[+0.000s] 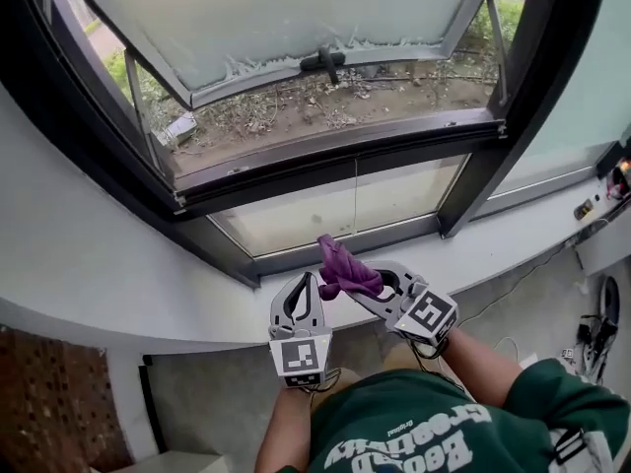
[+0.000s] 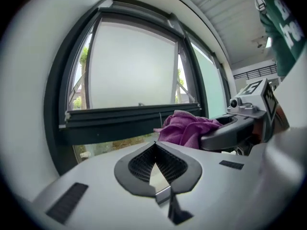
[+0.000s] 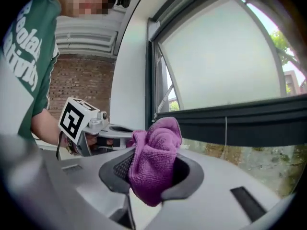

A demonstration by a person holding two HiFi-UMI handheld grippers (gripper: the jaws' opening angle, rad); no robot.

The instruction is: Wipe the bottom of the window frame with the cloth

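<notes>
1. Person's green shirt [image 1: 414,432], printed: at the bottom edge of the head view, with both forearms reaching forward from it.
2. Left hand-held gripper [image 1: 311,282] [image 2: 154,145]: jaws brought together at the tips, nothing between them. It is held over the white sill [image 1: 118,274], just left of the right hand-held gripper, with its tips very near the cloth.
3. Right hand-held gripper [image 1: 367,289] [image 3: 153,169]: jaws clamped on the cloth, angled toward the left one.
4. Cloth [image 1: 345,272] [image 3: 153,162] [image 2: 184,127]: purple, terry-like, bunched. Its middle is pinched between the right jaws. A rounded fold stands up past the jaw tips and a lobe hangs below them. It lies above the sill, in front of the window frame. No view settles whether it touches the frame.
5. Window frame [image 1: 335,151]: dark metal. A horizontal rail runs just beyond the cloth, with a fixed lower pane [image 1: 335,210] under it.
6. Opening sash [image 1: 276,18]: frosted, tilted outward above the rail, with a dark handle [image 1: 323,62] on its lower edge.
7. Ground outside [image 1: 325,101]: bare earth with dry litter, seen through the gap.
</notes>
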